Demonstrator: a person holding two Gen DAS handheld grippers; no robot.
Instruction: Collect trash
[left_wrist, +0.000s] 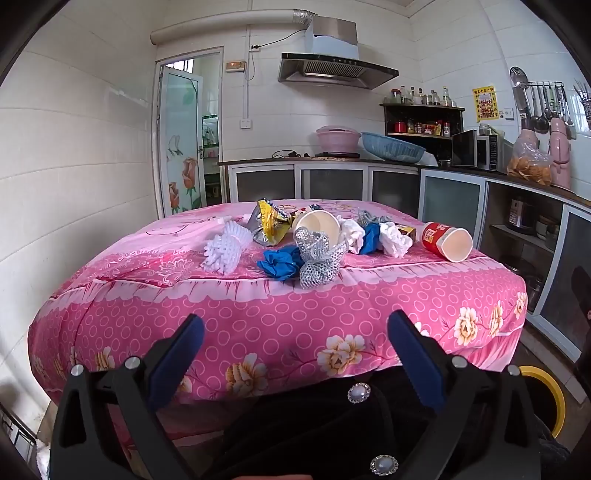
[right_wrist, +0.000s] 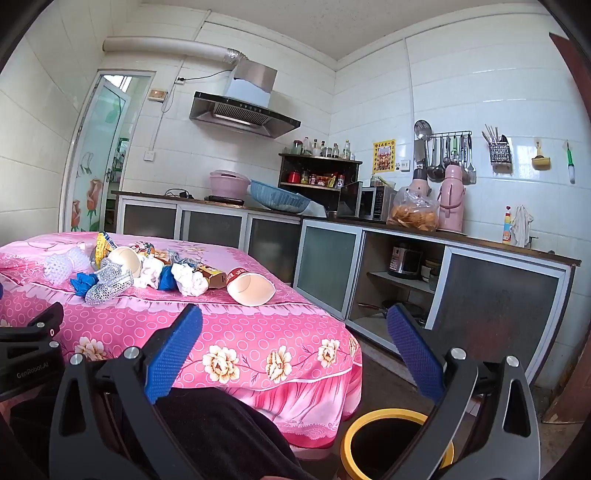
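Trash lies in a heap on the pink-covered table (left_wrist: 258, 325): a white foam net (left_wrist: 226, 248), a yellow snack wrapper (left_wrist: 271, 221), a white paper cup (left_wrist: 320, 226), a blue crumpled glove (left_wrist: 279, 261), a silver mesh (left_wrist: 317, 254), white tissue (left_wrist: 395, 240) and a red paper cup (left_wrist: 447, 240) on its side. The heap shows in the right wrist view too, with the red cup (right_wrist: 250, 288) nearest. My left gripper (left_wrist: 295, 334) is open and empty, well short of the heap. My right gripper (right_wrist: 294, 326) is open and empty, above a yellow-rimmed bin (right_wrist: 384, 421) on the floor.
Kitchen cabinets (right_wrist: 443, 288) and a counter run along the back and right walls, close to the table's right side. A person's dark clothing (right_wrist: 221, 435) fills the near foreground. The bin's rim (left_wrist: 546, 391) shows at right in the left wrist view.
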